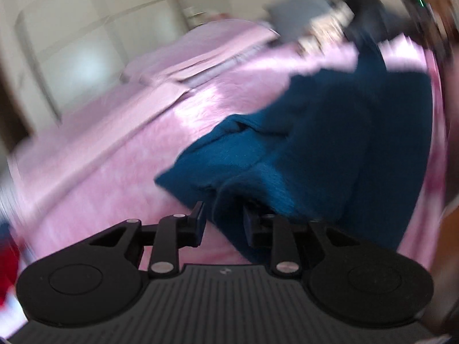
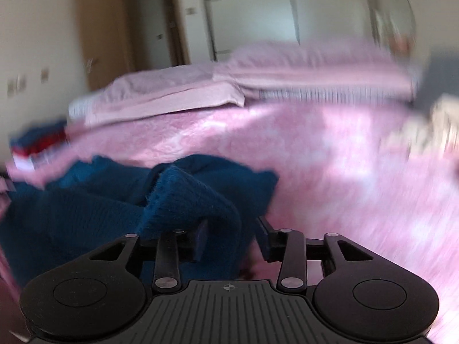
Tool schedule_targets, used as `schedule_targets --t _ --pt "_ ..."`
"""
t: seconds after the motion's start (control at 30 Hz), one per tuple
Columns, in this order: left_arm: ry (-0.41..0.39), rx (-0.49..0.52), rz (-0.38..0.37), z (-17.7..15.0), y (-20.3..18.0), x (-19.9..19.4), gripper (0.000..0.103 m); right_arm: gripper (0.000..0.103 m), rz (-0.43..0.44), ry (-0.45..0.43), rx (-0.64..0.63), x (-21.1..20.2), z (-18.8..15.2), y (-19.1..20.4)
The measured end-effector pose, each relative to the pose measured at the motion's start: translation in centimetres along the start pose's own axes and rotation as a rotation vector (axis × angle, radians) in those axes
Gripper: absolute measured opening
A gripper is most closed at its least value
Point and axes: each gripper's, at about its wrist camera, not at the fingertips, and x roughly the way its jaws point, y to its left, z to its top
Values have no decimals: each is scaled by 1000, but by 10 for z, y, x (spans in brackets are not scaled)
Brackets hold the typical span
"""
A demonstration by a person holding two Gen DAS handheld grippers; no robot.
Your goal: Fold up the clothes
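Observation:
A dark teal knit sweater (image 1: 330,132) lies rumpled on the pink bedspread (image 1: 120,149). My left gripper (image 1: 223,220) has its jaws closed on a fold of the sweater and holds it lifted. In the right wrist view the same sweater (image 2: 100,200) bunches at the left, and my right gripper (image 2: 232,238) is shut on a raised edge of it that drapes over the left finger. Both views are blurred by motion.
Pink pillows (image 2: 183,91) lie at the head of the bed. Red and blue clothes (image 2: 37,143) sit at the bed's left edge. A grey item and a patterned cloth (image 1: 324,25) lie at the far side. White wardrobes (image 2: 258,8) and a wooden door (image 2: 100,37) stand behind.

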Motion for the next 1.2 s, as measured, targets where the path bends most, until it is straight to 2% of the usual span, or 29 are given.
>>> schedule_targets --t 0.03,0.1,0.17,0.2,0.23,0.3,0.4,0.43,0.5,0.53,0.63,0.73,0.77,0.8,0.83,0.87,0.9,1.03,1.13,1.17,1.2 --pt "-6 87 24 2 -11 3 25 44 -11 -18 -79 -2 -2 8" --pt "-36 144 39 6 -18 7 23 44 -7 -47 -220 -5 -4 23" --pt "-52 110 1 11 -14 10 12 43 22 -83 -303 -6 -4 32" --pt "-50 55 -19 13 -8 11 11 37 41 -101 -312 -6 -4 34" --pt "-48 -2 -39 14 -1 12 11 1 65 -101 -288 -4 -3 33" --pt "-42 -235 -82 14 25 17 9 0 113 -77 -169 4 1 20" --pt "-50 -683 -154 -2 73 26 9 0 138 -85 105 13 8 -13" --pt "-13 -879 -192 -16 90 36 9 0 124 -72 221 16 8 -28" --pt "78 -1095 -221 -40 98 55 9 0 84 -18 412 27 3 -52" --pt "125 -1201 -235 -52 102 65 10 0 68 20 436 32 -1 -57" --pt "94 -1136 -209 -48 93 64 11 0 67 56 416 30 -7 -55" --pt "85 -1061 -196 -40 87 60 12 2 57 6 300 7 -8 -47" --pt "87 -1045 -192 -39 88 57 12 6 40 -2 245 0 -8 -44" --pt "87 -1030 -189 -38 88 54 13 20 16 -2 181 -6 -9 -38" --pt "82 -1013 -186 -36 88 52 13 50 -7 -2 113 -11 -10 -31" --pt "78 -1002 -181 -36 88 50 13 63 -25 -8 38 -17 -12 -23" --pt "73 -992 -177 -34 86 46 13 67 -33 -18 -46 -21 -15 -14" --pt "62 -900 -141 -26 80 44 13 67 -69 -52 -392 -21 -21 30" --pt "61 -825 -119 -19 75 43 13 66 -34 -49 -658 -1 -27 54" --pt "59 -799 -120 -17 74 43 11 63 -19 -45 -748 6 -29 62" --pt "57 -773 -122 -15 74 42 9 26 4 -32 -775 12 -28 65"
